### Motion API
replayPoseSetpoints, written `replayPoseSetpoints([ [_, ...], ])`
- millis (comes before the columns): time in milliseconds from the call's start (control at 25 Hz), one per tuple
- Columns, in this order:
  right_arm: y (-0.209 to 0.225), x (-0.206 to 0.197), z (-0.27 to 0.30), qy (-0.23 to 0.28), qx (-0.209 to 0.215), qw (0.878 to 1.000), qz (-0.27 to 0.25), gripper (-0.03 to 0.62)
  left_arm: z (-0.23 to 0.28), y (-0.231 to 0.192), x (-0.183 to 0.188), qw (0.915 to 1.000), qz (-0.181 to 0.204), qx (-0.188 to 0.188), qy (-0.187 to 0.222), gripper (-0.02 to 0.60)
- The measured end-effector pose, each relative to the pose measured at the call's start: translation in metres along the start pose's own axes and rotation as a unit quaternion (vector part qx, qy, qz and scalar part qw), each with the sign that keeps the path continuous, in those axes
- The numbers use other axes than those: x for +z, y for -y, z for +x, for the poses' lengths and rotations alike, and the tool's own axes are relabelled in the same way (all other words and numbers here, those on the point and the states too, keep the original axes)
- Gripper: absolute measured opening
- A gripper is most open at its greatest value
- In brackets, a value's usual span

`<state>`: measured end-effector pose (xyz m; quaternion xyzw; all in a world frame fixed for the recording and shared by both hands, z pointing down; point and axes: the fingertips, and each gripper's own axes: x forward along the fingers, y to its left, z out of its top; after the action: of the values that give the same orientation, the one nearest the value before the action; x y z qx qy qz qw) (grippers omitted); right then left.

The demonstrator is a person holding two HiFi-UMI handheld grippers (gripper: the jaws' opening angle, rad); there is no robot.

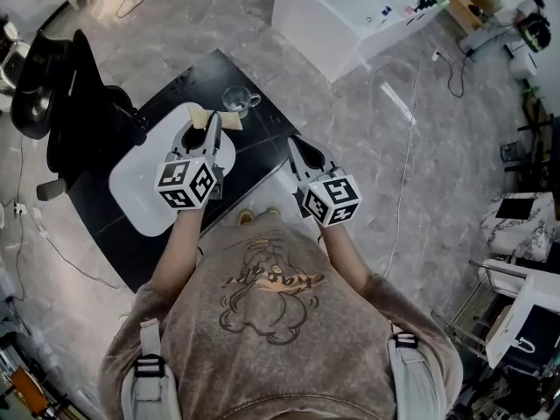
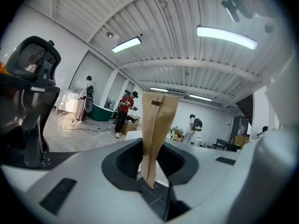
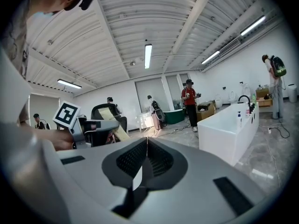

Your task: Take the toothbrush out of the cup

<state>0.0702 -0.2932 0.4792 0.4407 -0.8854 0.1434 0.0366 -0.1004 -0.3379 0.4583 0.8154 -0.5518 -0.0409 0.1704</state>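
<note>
Left claw clamps the toothbrush, right claw shut on nothing

The left claw [image 2: 150,169] has its jaws closed on a flat tan strip, seemingly a paper-wrapped toothbrush [image 2: 157,125], which stands upright out of the grip. From the head view the strip's far end lies just beside the glass cup [image 1: 237,101] on the black counter [image 1: 258,157], though whether they touch is unclear. The right claw [image 3: 146,146] hangs near the counter's edge, its jaws pressed together and empty

Black office chair [image 1: 54,94], black table [image 1: 262,151], white tub [image 1: 337,16]
</note>
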Motion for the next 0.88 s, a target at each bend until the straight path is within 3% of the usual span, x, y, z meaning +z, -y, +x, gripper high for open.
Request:
replayPoseSetpoints([
  [280,-0.021,-0.008,-0.003,0.003,-0.010,1.000,0.003,0.018,-0.046,0.003,-0.015,0.9993,0.029,-0.006,-0.022,0.094],
  [520,-0.036,-0.014,-0.010,0.011,-0.022,1.000,0.008,0.018,-0.059,0.008,-0.022,0.9990,0.026,-0.024,-0.027,0.094],
  [880,-0.049,-0.020,-0.029,0.010,-0.006,1.000,0.002,0.018,-0.084,0.029,-0.038,0.9977,0.042,-0.032,-0.043,0.094],
])
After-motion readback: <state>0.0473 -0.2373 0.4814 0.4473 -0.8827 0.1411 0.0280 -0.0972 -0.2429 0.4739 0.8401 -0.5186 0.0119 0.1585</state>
